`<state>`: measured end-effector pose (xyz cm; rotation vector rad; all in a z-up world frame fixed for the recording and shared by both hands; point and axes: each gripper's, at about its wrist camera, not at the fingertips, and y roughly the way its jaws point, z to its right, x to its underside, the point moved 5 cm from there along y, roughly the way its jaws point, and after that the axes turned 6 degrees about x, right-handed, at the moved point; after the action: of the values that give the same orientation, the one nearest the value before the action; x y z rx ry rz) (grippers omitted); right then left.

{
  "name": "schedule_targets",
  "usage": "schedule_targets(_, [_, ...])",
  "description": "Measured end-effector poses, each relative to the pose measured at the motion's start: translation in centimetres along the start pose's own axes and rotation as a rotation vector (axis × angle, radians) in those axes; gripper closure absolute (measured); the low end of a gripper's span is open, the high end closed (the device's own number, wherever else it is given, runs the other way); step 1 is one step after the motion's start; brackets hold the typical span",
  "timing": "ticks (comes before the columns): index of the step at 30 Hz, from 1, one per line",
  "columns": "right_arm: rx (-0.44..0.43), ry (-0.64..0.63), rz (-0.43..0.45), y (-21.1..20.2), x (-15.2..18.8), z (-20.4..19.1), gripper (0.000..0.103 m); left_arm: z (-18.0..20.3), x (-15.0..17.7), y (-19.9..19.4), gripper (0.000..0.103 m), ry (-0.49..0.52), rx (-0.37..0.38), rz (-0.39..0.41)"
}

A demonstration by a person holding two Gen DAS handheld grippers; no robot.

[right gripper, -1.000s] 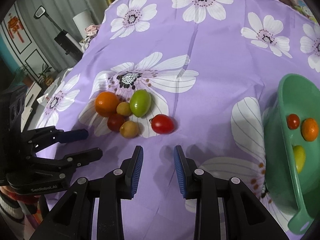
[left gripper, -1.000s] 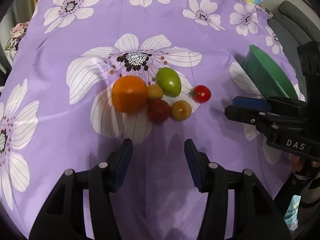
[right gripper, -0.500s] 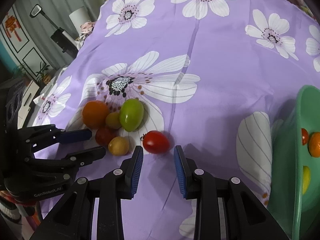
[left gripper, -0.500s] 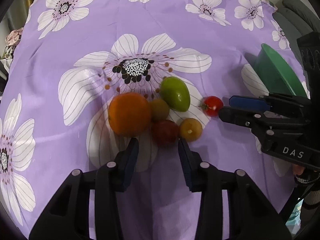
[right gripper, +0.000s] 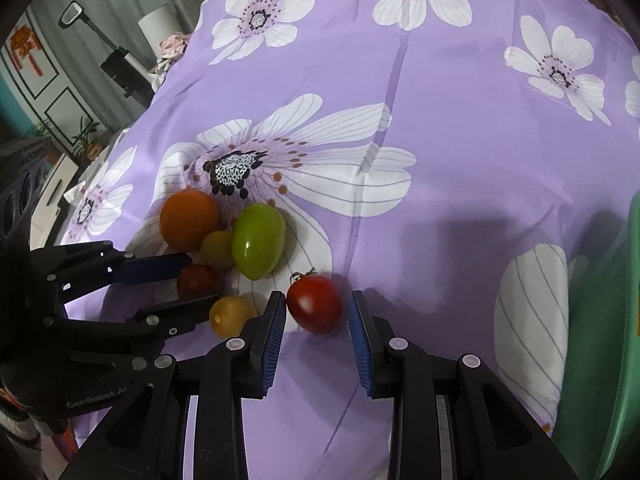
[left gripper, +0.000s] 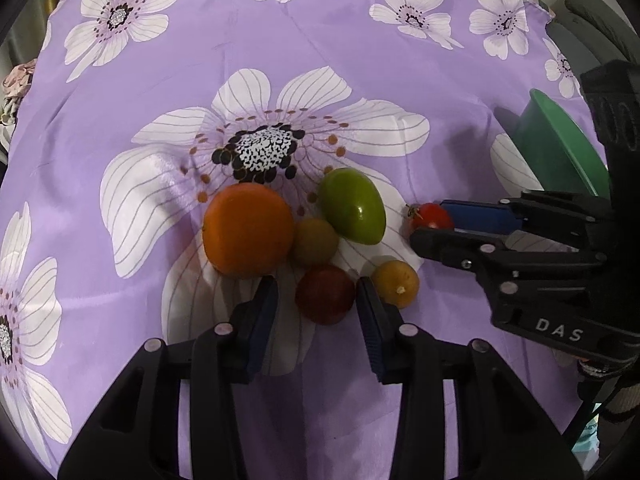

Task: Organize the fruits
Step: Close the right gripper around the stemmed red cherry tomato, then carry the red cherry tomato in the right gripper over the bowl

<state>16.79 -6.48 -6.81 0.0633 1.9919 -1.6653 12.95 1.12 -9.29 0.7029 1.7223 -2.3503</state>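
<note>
Several fruits lie together on the purple flowered cloth (left gripper: 360, 40): an orange (left gripper: 248, 230), a green fruit (left gripper: 352, 206), a small olive one (left gripper: 315, 242), a yellow one (left gripper: 395, 283), a dark red one (left gripper: 325, 294) and a red tomato (right gripper: 315, 303). My left gripper (left gripper: 316, 302) straddles the dark red fruit, its jaws closing, with gaps on both sides. My right gripper (right gripper: 316, 312) has the red tomato between its fingertips. The left pad is at the tomato's skin, and a slit shows at the right pad. The tomato rests on the cloth.
A green bowl (right gripper: 600, 340) stands at the right, its inside out of sight; its rim (left gripper: 560, 148) shows behind the right gripper (left gripper: 430, 222). The left gripper (right gripper: 202, 280) reaches in from the left. Off the table's left edge are room furniture and a stand (right gripper: 120, 64).
Both grippers came forward and down onto the fruit cluster. The left jaws narrowed around the dark red fruit. The red tomato now sits between the right fingers; the bowl slid toward the frame edge.
</note>
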Motion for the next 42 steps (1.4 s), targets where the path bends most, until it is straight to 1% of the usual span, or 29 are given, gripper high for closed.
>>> schedule_targets(3, [-0.003, -0.001, 0.003, 0.3, -0.2, 0.0, 0.071, -0.1, -0.1, 0.0, 0.069, -0.003, 0.002, 0.002])
schedule_targets(8, [0.003, -0.010, 0.013, 0.4, -0.4, -0.1, 0.071, 0.3, -0.3, 0.3, 0.072, 0.044, -0.024, 0.006])
schedule_targets(11, [0.000, -0.007, 0.021, 0.4, -0.4, -0.1, 0.071, 0.3, -0.3, 0.3, 0.075, 0.047, -0.026, 0.011])
schedule_targets(22, [-0.013, 0.024, 0.031, 0.2, -0.3, 0.3, 0.074, 0.7, 0.3, -0.3, 0.077, 0.049, -0.014, 0.019])
schedule_targets(30, [-0.027, 0.064, 0.072, -1.9, 0.4, 0.4, 0.074, 1.9, 1.5, -1.9, 0.077, 0.053, -0.005, 0.045])
schedule_targets(35, [-0.040, 0.080, 0.086, -3.5, 1.4, 0.3, 0.074, 2.8, 2.0, -2.9, 0.077, 0.049, -0.003, 0.068])
schedule_targets(42, [-0.060, 0.120, 0.133, -6.4, 2.9, 0.5, 0.074, 4.2, 3.0, -4.8, 0.077, 0.048, -0.002, 0.098])
